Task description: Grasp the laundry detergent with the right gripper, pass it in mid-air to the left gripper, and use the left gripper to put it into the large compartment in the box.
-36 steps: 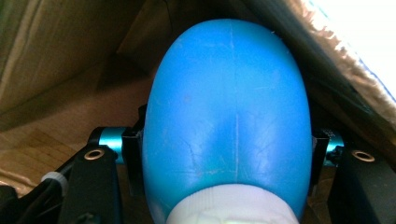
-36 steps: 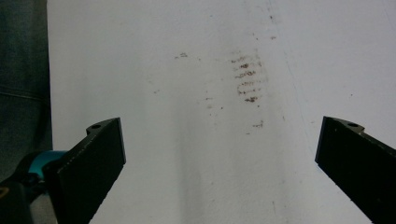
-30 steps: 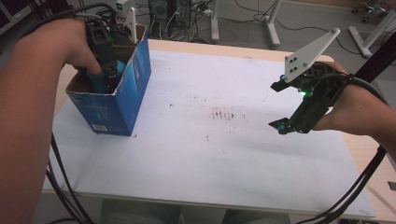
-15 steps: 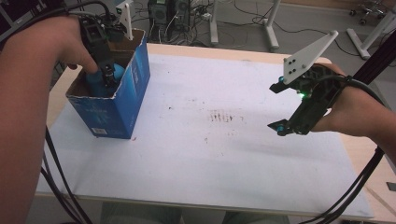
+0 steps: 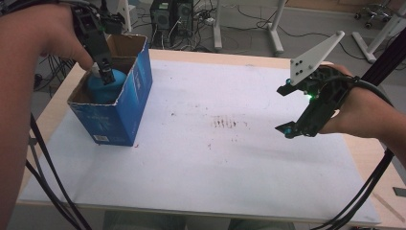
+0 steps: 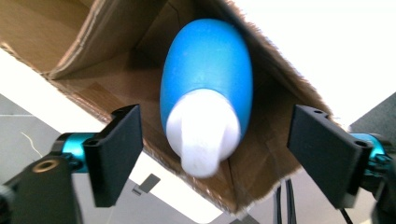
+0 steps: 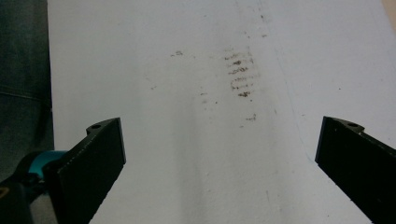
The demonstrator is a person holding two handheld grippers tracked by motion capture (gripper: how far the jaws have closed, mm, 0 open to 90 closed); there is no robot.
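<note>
The left gripper (image 6: 212,154) hangs over the blue cardboard box (image 5: 136,103) at the table's far left, its jaws just opened and clear of the blue bottle (image 6: 208,79) standing inside, white cap (image 6: 201,135) between them. At the right, the right gripper (image 5: 286,109) hovers wide open and empty above the white table cover (image 5: 201,158).

Box walls (image 5: 136,91) hem bottle (image 5: 106,86); sheet (image 5: 201,153) beyond open.

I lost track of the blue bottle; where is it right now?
The blue bottle stands inside the blue cardboard box at the table's left in the high view, under the open left gripper.
</note>
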